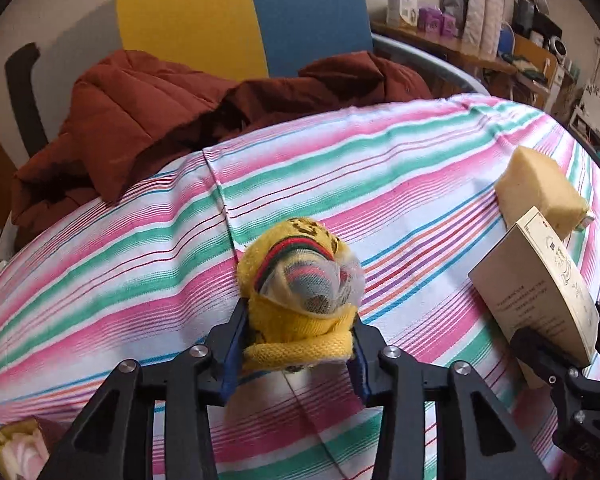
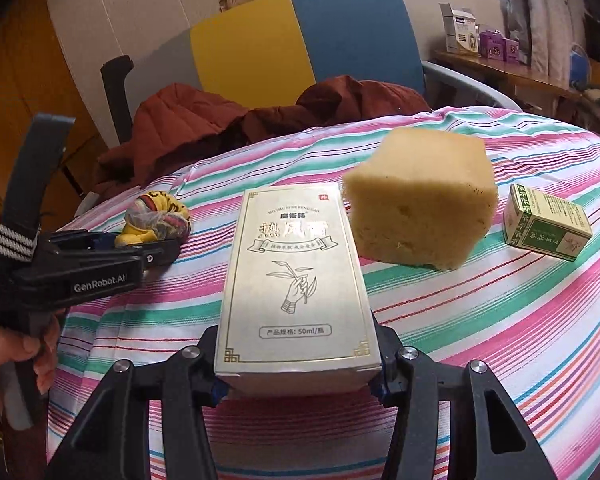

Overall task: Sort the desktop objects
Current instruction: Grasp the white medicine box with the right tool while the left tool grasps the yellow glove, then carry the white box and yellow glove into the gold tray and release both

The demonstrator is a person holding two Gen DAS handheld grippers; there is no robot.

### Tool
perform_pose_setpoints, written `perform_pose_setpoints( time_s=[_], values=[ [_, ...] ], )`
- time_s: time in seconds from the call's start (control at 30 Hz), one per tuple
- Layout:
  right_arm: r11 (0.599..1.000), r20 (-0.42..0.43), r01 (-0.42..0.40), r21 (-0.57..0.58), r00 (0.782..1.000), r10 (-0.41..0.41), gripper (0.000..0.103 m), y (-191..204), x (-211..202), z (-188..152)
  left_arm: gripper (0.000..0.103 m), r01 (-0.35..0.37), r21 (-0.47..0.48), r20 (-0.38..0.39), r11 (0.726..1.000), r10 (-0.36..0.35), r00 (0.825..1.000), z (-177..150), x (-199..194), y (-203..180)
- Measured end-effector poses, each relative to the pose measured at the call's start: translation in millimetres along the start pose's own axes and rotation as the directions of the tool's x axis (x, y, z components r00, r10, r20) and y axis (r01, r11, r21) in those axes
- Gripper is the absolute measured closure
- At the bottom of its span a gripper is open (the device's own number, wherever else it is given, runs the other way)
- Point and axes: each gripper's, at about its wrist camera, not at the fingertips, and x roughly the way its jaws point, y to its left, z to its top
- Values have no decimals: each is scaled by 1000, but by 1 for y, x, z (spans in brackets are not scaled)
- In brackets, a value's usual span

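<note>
Both tongs tilt down over striped cloth (image 2: 480,300): L tongs (image 1: 298,344) pinching yellow sock bundle (image 1: 300,280), R tongs (image 2: 298,376) pinching silver box (image 2: 296,276).

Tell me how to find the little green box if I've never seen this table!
Look at the striped tablecloth. Past the big yellow sponge, on its right, lies the little green box, touching nothing. It is the smallest box there, green with leaf patterns, unlike the tall pale box in the right gripper.

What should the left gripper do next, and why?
Probably lift: the left gripper already pinches the yellow sock bundle, which seems to rest on the striped cloth, with the right gripper holding the pale box nearby.
</note>
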Motion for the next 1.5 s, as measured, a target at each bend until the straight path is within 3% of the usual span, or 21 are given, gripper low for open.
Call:
perform_pose_setpoints(
  time_s=[0.13,0.27,0.47,0.67,0.8,1.03,1.23,1.5],
  values=[
    [1000,5,8,-1,1000,-8,50,1,1,0,64,-34,-1,48,999,34,998,-8,-4,-5],
    [999,3,31,-21,1000,-31,50,4,2,0,68,-65,5,44,998,65,997,-15,-9,-14],
    [997,6,75,-28,997,-75,50,4,1,0,71,-6,-32,17,999,7,1000,-37,-29,-19],
    [986,7,159,-53,987,-159,50,10,-1,-1,74,57,-10,18,998,-57,998,-75,-62,-38],
    [987,6,158,-7,987,-158,50,6,-13,-10,75,159,-72,28,985,-157,987,-91,-85,-38],
    [989,2,149,22,989,-149,50,15,-39,-38,75,231,-54,98,972,-225,969,-124,-125,-41],
    [990,-1,141,-28,990,-141,50,37,-62,-67,75,280,-26,162,960,-272,948,-152,-167,-23],
    [1000,25,28,-12,999,-28,51,68,-104,-90,75,262,-39,284,964,-241,928,-197,-230,43]
  ],
)
